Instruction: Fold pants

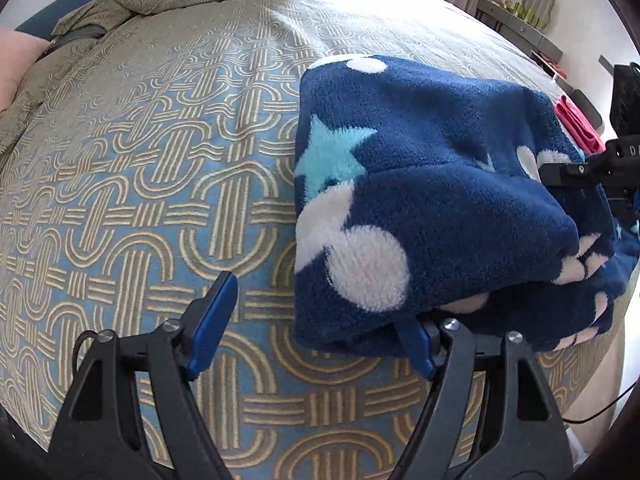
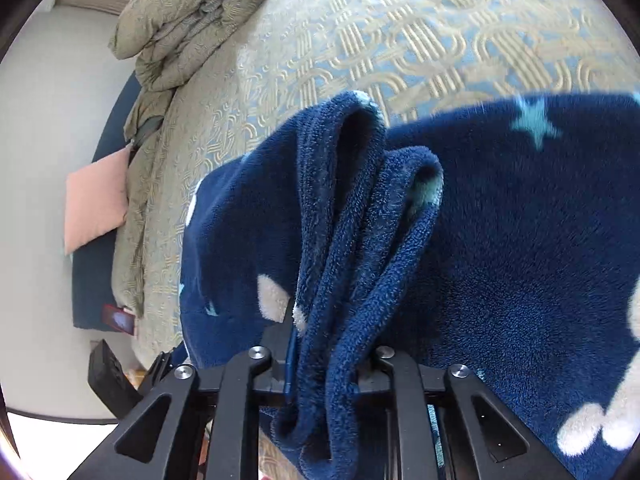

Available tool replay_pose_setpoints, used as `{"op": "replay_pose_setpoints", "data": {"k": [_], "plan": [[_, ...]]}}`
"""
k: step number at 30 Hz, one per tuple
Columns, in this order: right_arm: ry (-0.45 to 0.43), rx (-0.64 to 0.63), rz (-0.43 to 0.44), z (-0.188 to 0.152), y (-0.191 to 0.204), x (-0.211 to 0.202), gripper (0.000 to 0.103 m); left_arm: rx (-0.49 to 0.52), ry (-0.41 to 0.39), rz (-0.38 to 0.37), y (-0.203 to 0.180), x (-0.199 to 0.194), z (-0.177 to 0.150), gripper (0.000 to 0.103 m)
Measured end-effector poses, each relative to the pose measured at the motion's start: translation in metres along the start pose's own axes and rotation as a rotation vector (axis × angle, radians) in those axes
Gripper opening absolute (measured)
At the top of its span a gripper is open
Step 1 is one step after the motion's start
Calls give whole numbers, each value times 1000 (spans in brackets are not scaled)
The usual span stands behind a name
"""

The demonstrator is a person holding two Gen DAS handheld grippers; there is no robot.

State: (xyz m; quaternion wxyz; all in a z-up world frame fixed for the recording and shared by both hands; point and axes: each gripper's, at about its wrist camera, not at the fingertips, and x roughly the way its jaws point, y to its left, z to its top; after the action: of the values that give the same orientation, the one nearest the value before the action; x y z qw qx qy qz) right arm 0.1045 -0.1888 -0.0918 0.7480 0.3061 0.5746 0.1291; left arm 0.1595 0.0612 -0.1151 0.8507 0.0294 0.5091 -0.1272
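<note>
- Pants (image 1: 440, 200), navy fleece with stars: bundled on patterned bedspread (image 1: 160, 160).
- Handling: likely soft, bulky, light; grip bunched edges.
- Right gripper (image 2: 332, 344): clamped on folds.
- Left gripper (image 1: 316, 328): apart, one finger under hem.

We see the right hand-held gripper (image 2: 334, 364) pinching bunched folds of the navy fleece pants with white dots and pale-blue stars (image 2: 500, 240) above the patterned blue-and-tan bedspread (image 2: 360, 40).
</note>
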Motion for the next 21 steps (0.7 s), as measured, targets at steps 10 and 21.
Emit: {"op": "replay_pose_setpoints", "data": {"k": [10, 21], "plan": [[-264, -197, -7, -21, 59, -90, 15, 72, -57, 88, -23, -12, -2, 68], [-54, 144, -124, -24, -46, -35, 32, 273, -96, 299, -66, -9, -14, 72]]}}
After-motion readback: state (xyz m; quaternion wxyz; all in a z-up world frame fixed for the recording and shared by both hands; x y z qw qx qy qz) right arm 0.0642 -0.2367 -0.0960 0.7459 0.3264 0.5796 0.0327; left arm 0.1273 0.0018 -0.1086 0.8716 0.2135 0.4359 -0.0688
